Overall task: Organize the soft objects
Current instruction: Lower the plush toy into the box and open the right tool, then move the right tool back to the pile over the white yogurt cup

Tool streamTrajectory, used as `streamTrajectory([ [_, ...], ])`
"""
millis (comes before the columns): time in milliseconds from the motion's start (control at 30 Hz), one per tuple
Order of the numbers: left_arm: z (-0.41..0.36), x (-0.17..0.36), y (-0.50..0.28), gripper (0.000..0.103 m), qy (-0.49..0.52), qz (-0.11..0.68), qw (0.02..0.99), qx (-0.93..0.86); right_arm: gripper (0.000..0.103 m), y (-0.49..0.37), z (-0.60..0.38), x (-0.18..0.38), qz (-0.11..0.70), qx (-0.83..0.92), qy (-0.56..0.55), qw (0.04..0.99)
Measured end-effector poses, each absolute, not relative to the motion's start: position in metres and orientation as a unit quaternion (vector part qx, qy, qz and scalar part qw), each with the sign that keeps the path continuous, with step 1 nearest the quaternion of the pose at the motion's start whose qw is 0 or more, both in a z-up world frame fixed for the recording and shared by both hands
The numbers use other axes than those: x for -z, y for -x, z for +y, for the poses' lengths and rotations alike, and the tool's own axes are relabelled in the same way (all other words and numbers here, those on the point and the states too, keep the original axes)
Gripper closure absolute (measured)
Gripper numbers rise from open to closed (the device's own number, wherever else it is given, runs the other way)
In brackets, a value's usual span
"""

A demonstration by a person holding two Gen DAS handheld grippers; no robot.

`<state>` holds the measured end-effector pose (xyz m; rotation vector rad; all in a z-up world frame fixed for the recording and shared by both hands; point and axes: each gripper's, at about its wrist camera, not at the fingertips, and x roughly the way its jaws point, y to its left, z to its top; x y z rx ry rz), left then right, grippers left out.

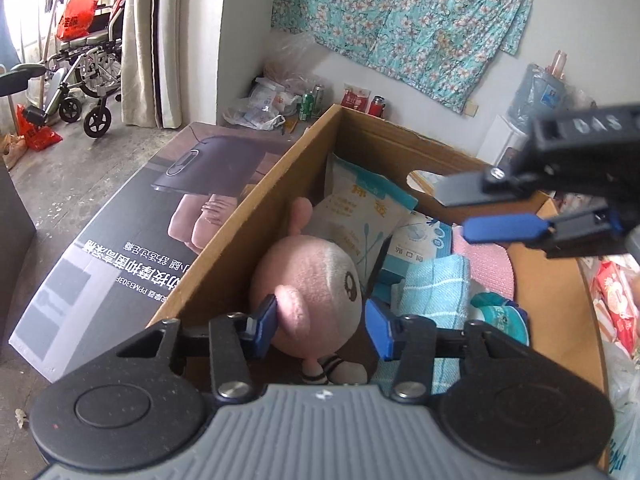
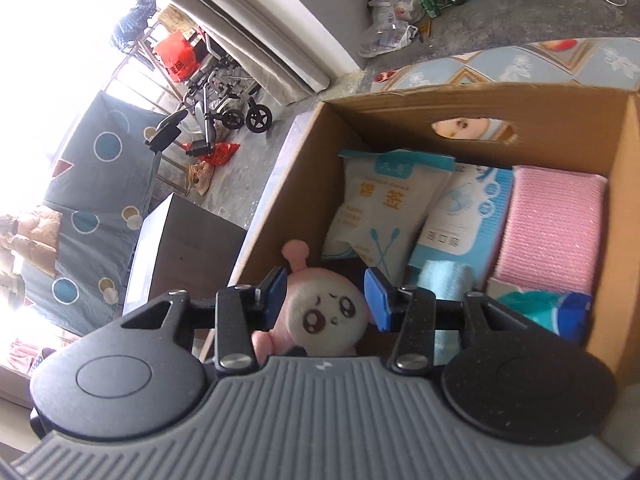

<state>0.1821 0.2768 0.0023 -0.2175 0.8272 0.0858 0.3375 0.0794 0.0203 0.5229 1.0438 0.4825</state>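
A pink plush toy (image 1: 316, 292) lay in the near left corner of a cardboard box (image 1: 256, 240), beside a cotton-swab packet (image 2: 372, 208) and a pink cloth (image 2: 552, 232). The left gripper (image 1: 320, 320) stood part open, its left pad against the toy's ear, the right pad clear. The right gripper (image 2: 328, 300), also part open, hovered above the toy's face, holding nothing.

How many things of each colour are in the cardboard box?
Pink: 2, plush toy and pink cloth
White and blue packets: 2, cotton swabs and plasters
Light blue: 1, towel
Teal and blue: 1, pack
Total: 6
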Motion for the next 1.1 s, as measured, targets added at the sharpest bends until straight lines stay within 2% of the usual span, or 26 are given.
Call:
streamTrajectory([
  [367, 0.292, 0.017, -0.199, 0.059, 0.196, 0.450, 0.870, -0.053, 0.061, -0.320, 0.065, -0.005, 0.495, -0.223, -0.256, 0.800],
  [433, 0.293, 0.018, -0.196, 0.057, 0.199, 0.452, 0.868, -0.053, 0.061, -0.318, 0.064, -0.007, 0.495, -0.225, -0.254, 0.800],
  [600, 0.288, 0.010, -0.181, 0.037, 0.187, 0.447, 0.873, -0.055, 0.058, -0.309, 0.057, -0.019, 0.481, -0.230, -0.246, 0.809],
  [800, 0.272, -0.013, -0.151, 0.032, 0.158, 0.403, 0.901, -0.030, 0.054, -0.278, 0.035, -0.034, 0.446, -0.233, -0.246, 0.828],
  [1100, 0.222, -0.043, -0.087, 0.026, 0.139, 0.328, 0.932, 0.061, 0.047, -0.170, -0.043, -0.039, 0.382, -0.188, -0.245, 0.871],
])
